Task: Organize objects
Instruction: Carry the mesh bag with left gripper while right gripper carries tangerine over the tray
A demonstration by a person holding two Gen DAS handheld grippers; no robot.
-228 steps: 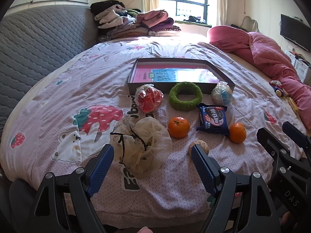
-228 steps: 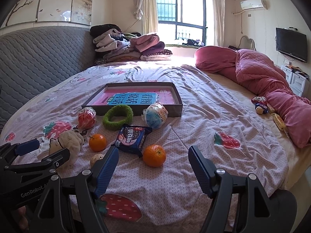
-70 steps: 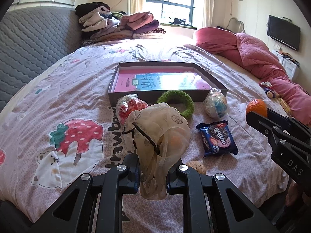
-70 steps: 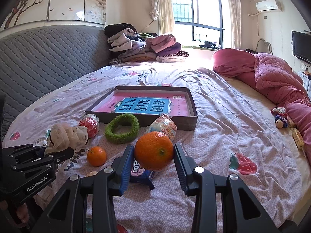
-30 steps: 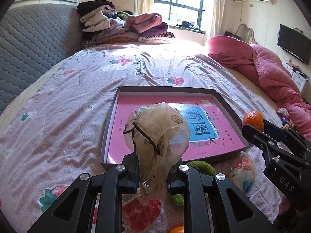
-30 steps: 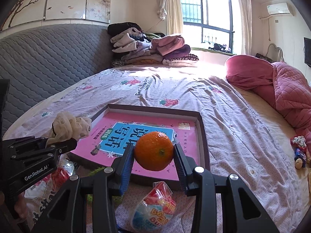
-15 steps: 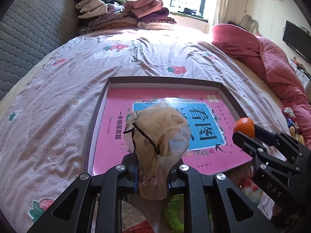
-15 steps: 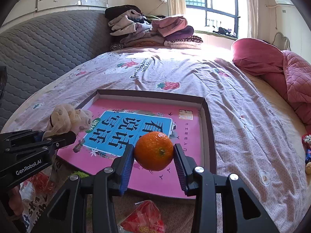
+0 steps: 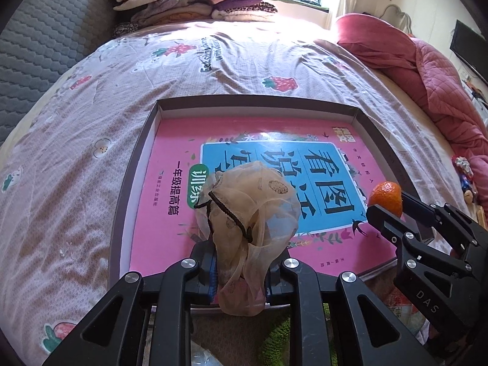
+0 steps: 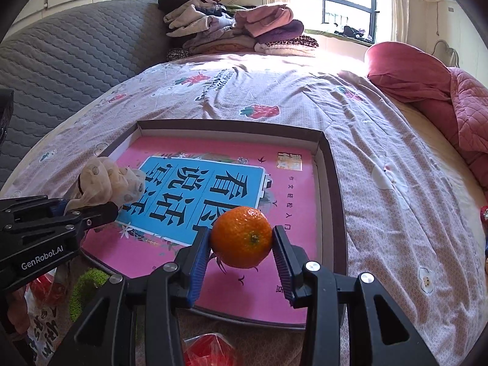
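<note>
Left gripper (image 9: 241, 271) clamps the gathered lower part of a beige sheer fabric pouch (image 9: 248, 213) with a black drawstring; its jaws have just been easing apart, yet the cloth remains pinched between them. The pouch hangs above the near-left part of a shallow dark-rimmed box (image 9: 143, 140) lined with a pink and blue workbook (image 9: 170, 164), which lies on the strawberry-print bedspread (image 9: 76, 128). Right gripper (image 10: 242, 250) holds a mandarin orange (image 10: 241, 237) at mid opening, its ribbed blue pads (image 10: 199, 256) pressing opposite sides, above the near-right part of the same box.

Handling, as judged: the pouch is light, limp and compressible; it collapses under pressure and may cling or snag on the pads at release, so a pinch on bunched fabric or the drawstring suits it. The orange is firm, smooth-skinned and free to roll; a hold across its widest girth is secure, and excess pressure could bruise it. A green fuzzy ring (image 10: 88, 286) and a red wrapped item (image 10: 210, 350) lie before the box.
</note>
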